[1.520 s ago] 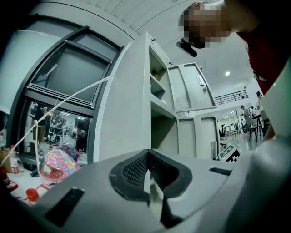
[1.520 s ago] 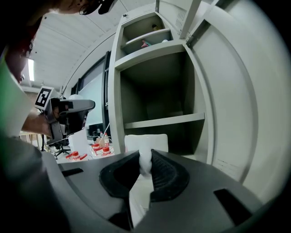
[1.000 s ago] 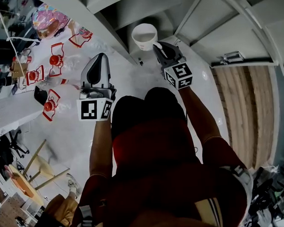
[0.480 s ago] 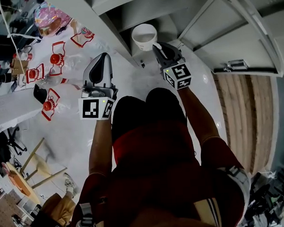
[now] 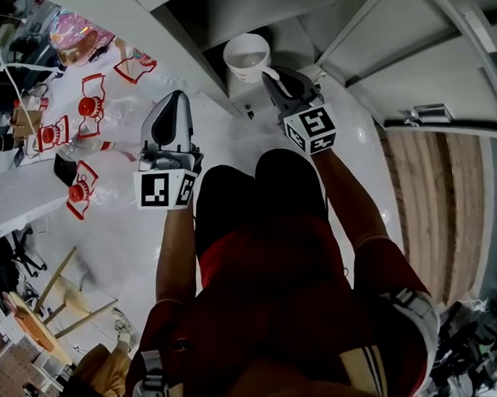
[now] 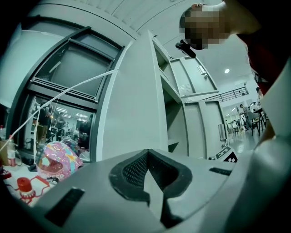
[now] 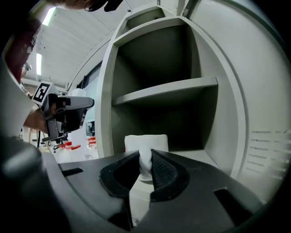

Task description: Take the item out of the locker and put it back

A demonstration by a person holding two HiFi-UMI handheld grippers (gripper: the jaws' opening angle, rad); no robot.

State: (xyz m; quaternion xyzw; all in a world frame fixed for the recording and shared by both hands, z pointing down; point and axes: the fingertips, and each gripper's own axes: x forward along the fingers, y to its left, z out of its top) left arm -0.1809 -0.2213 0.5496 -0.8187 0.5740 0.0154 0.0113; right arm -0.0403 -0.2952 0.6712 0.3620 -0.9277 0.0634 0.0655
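A white mug [image 5: 248, 59] hangs at the mouth of the open grey locker [image 5: 249, 17]. My right gripper [image 5: 269, 76] is shut on its handle. In the right gripper view the handle [image 7: 145, 163] is pinched between the black pads, with the mug's body [image 7: 146, 141] just beyond, over the locker's lower floor [image 7: 200, 157]. A shelf [image 7: 168, 91] crosses the compartment above. My left gripper [image 5: 172, 102] hovers level to the left of the locker, away from the mug. Its jaws meet at the tips with nothing between them [image 6: 146, 152].
The locker's door [image 5: 406, 47] stands open at the right, its latch [image 5: 430, 111] near a wood-panelled strip [image 5: 434, 202]. A white table [image 5: 34, 195] at the left carries red-and-white packs [image 5: 78, 106] and a pink helmet [image 5: 73, 32]. The person's knees fill the centre.
The mug and the right gripper have shifted slightly toward the locker opening, still held. The left gripper has drifted only a little and stays shut.
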